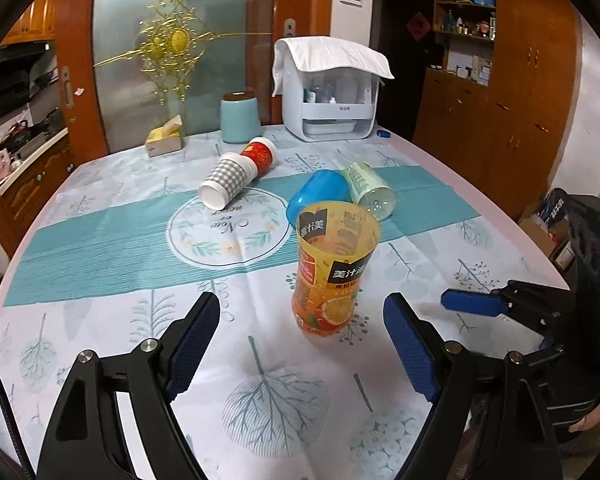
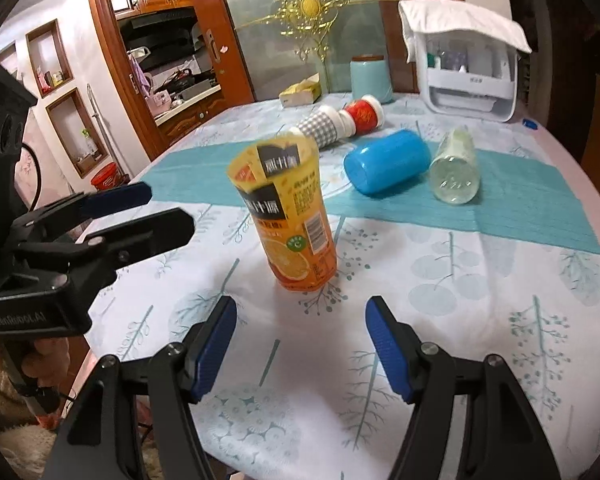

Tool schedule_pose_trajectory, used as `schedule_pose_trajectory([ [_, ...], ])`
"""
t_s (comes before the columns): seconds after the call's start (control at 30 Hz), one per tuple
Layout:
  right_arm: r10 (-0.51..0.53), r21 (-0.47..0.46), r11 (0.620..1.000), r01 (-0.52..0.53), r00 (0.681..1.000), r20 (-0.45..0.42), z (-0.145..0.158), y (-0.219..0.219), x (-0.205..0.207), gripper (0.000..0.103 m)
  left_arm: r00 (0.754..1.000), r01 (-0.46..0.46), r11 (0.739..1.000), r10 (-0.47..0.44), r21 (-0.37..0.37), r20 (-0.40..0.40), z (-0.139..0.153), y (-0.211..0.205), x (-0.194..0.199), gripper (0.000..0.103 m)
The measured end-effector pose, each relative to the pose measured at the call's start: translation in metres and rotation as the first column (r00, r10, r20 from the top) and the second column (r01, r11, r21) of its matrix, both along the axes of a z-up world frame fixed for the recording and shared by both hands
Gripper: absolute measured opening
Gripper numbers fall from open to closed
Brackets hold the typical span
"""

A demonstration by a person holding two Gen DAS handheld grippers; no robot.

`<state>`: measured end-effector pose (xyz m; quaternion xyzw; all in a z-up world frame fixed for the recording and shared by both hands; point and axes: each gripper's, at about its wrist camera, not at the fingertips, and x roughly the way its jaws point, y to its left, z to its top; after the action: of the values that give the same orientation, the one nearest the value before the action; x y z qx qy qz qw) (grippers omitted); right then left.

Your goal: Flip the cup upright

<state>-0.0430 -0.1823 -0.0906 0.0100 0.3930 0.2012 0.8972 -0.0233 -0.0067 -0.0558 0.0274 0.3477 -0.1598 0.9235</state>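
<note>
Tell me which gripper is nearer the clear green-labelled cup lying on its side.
Right, probably. The right gripper has the clear cup ahead to its right; the left gripper sits farther left, behind the upright orange cup.

Orange-yellow cup [image 1: 334, 268] with orange-fruit print and black label; blue cup [image 1: 318, 196]; grey-checked cup [image 1: 228, 178]; red cup [image 1: 260, 154]; pale green bottle [image 1: 370, 190]; white tablecloth [image 1: 120, 320], teal band, leaf print.

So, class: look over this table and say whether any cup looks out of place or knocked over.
Yes. Only the orange juice cup stands upright. The blue cup, clear cup, checked cup and red cup all lie tipped on their sides behind it.
</note>
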Motion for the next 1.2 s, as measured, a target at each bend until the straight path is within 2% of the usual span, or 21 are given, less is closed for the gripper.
schedule_pose_trajectory([
  [0.13, -0.023, 0.012, 1.000, 0.022, 0.999, 0.038, 0.020, -0.004, -0.010, 0.068, 0.999, -0.022, 0.999, 0.021, -0.032, -0.028, 0.011, 0.005, -0.008, 0.089],
  [0.33, -0.066, 0.056, 0.996, 0.064, 0.997, 0.034, 0.046, -0.012, -0.017, 0.069, 0.996, -0.070, 0.996, 0.068, -0.046, -0.049, 0.021, 0.008, -0.012, 0.090],
  [0.5, -0.108, 0.030, 0.994, 0.107, 0.992, 0.060, 0.062, -0.013, -0.023, 0.070, 0.990, -0.113, 0.992, 0.107, -0.062, -0.089, 0.023, 0.007, -0.011, 0.090],
  [0.57, -0.130, 0.020, 0.991, 0.129, 0.989, 0.071, 0.066, -0.013, -0.026, 0.075, 0.986, -0.139, 0.989, 0.133, -0.051, -0.098, 0.025, 0.007, -0.011, 0.090],
  [0.73, -0.164, 0.016, 0.986, 0.164, 0.982, 0.097, 0.073, -0.016, -0.026, 0.076, 0.977, -0.191, 0.982, 0.189, -0.010, -0.096, 0.029, 0.006, -0.012, 0.090],
  [1.2, -0.177, 0.026, 0.984, 0.175, 0.980, 0.093, 0.074, -0.014, -0.024, 0.076, 0.961, -0.250, 0.966, 0.256, 0.062, -0.105, 0.028, 0.003, -0.008, 0.090],
])
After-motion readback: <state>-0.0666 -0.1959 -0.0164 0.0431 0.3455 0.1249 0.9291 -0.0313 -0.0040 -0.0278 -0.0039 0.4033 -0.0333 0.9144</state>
